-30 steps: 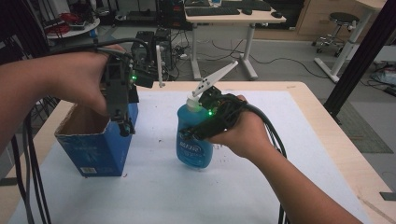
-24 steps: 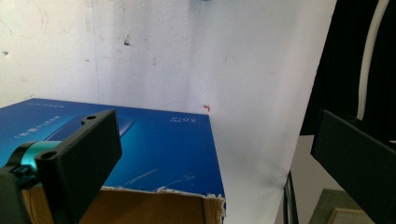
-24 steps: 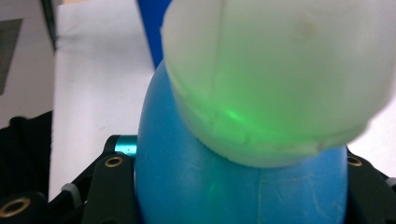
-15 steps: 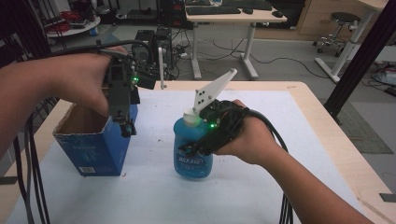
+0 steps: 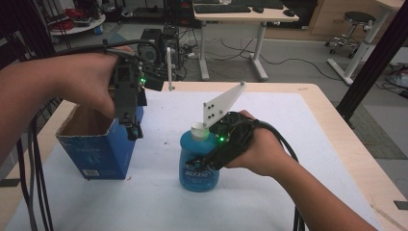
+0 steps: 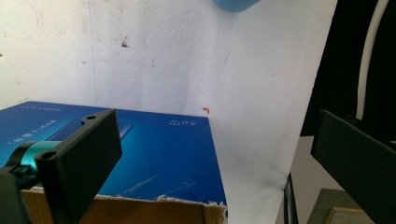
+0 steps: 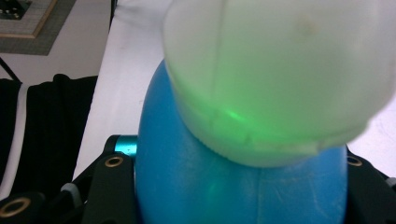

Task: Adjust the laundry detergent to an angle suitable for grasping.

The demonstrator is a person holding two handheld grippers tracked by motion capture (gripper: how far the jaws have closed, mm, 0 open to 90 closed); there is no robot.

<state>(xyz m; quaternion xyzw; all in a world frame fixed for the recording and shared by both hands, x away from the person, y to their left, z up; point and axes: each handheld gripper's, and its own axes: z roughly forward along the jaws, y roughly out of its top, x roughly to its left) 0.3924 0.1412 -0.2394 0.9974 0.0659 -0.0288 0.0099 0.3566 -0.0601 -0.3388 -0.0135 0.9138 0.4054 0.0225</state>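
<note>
A round blue bottle (image 5: 197,173) with a white cap (image 5: 199,131) stands upright near the middle of the white table (image 5: 298,125). My right gripper (image 5: 203,161) is shut on its body from the right. In the right gripper view the bottle (image 7: 233,186) and cap (image 7: 280,79) sit close up between the black jaws. An open-topped blue cardboard box (image 5: 98,147) stands at the left. My left gripper (image 5: 133,132) hangs open over the box's right edge, pointing down. In the left gripper view, the box's blue side (image 6: 159,154) lies below the wide-apart jaws of the left gripper (image 6: 212,126).
The table's wooden rim (image 5: 337,125) runs along the right. A computer tower (image 5: 154,43) and a thin white post (image 5: 169,67) stand just past the far edge. Black cables (image 5: 33,168) hang at the left. A desk (image 5: 231,14) and stool (image 5: 358,19) stand farther back.
My right gripper has carried the bottle left and nearer the front of the table, closer to the box. The left gripper has barely moved.
</note>
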